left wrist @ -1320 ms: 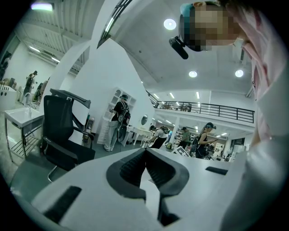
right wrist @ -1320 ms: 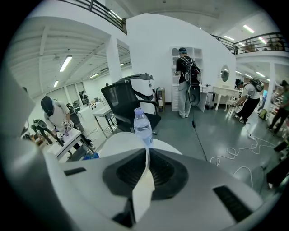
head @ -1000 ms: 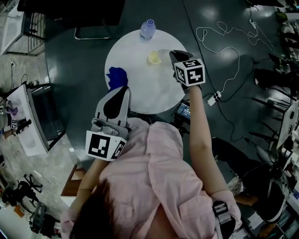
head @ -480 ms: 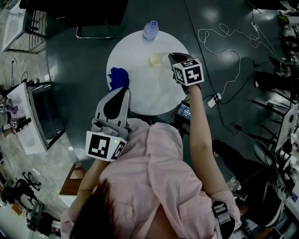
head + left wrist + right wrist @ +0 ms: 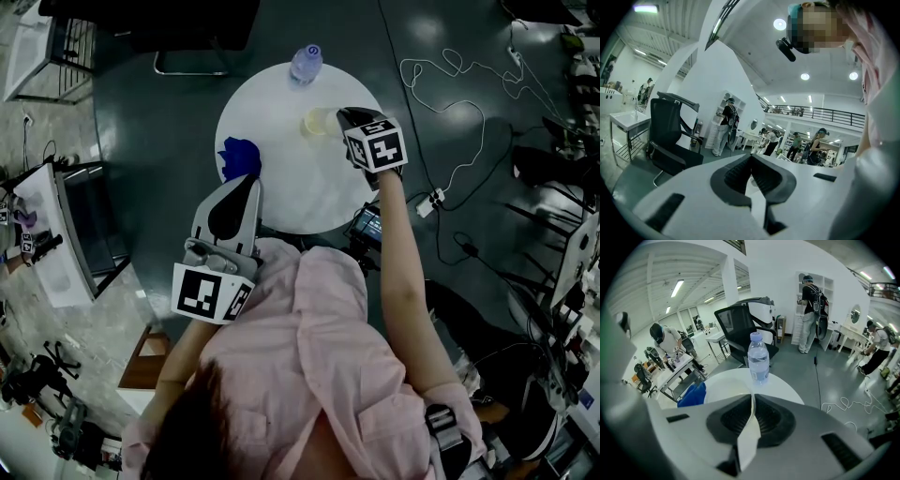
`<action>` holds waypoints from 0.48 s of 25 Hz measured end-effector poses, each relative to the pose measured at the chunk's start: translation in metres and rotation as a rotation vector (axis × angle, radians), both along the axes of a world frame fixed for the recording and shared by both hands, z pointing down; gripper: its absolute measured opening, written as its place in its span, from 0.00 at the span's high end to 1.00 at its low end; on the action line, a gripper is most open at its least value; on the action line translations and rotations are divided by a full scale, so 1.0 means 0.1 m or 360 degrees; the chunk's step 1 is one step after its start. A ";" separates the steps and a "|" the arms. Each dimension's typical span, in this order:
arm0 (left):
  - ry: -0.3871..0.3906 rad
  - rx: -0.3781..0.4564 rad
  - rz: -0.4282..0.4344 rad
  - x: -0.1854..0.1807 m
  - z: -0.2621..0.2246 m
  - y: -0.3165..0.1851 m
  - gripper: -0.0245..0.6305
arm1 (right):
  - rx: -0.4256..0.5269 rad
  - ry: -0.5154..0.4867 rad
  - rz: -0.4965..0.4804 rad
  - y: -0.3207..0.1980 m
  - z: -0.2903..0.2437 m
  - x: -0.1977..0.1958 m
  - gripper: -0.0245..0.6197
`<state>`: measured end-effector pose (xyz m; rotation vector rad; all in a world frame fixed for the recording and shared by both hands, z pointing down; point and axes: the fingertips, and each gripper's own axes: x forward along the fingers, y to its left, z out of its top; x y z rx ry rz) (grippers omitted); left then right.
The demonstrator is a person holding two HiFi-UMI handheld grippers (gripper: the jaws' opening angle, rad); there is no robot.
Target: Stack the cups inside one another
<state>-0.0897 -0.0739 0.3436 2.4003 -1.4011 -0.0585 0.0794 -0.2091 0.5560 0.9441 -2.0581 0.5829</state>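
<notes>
Two views split the story: the right gripper view shows our right gripper (image 5: pixel 753 398) clamped on a thin white plastic cup (image 5: pixel 749 437), and the head view puts it right by the pale yellow cup (image 5: pixel 310 122) on the round white table (image 5: pixel 281 178). Our left gripper (image 5: pixel 751 158) is closed, empty.

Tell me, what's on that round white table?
A water bottle, a blue cloth, a yellowish cup. The right gripper, pinching a second cup, hides what lies beneath it.

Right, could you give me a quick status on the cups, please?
Right gripper shut on a cup by its wall; left gripper shut, empty, off the table. Yellow cup beside the right jaws. Bottle, blue cloth clear.
</notes>
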 end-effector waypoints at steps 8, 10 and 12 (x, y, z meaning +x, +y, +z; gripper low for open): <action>-0.0003 -0.0030 -0.0019 -0.04 0.02 -0.05 0.93 | -0.0053 0.0043 -0.0059 0.00 0.12 -0.07 0.90; -0.0003 -0.0032 -0.0025 -0.04 0.02 -0.06 0.93 | -0.0063 0.0049 -0.0073 -0.01 0.14 -0.09 0.90; -0.0003 -0.0036 -0.0032 -0.05 0.03 -0.06 0.93 | -0.0071 0.0060 -0.0088 0.00 0.16 -0.11 0.90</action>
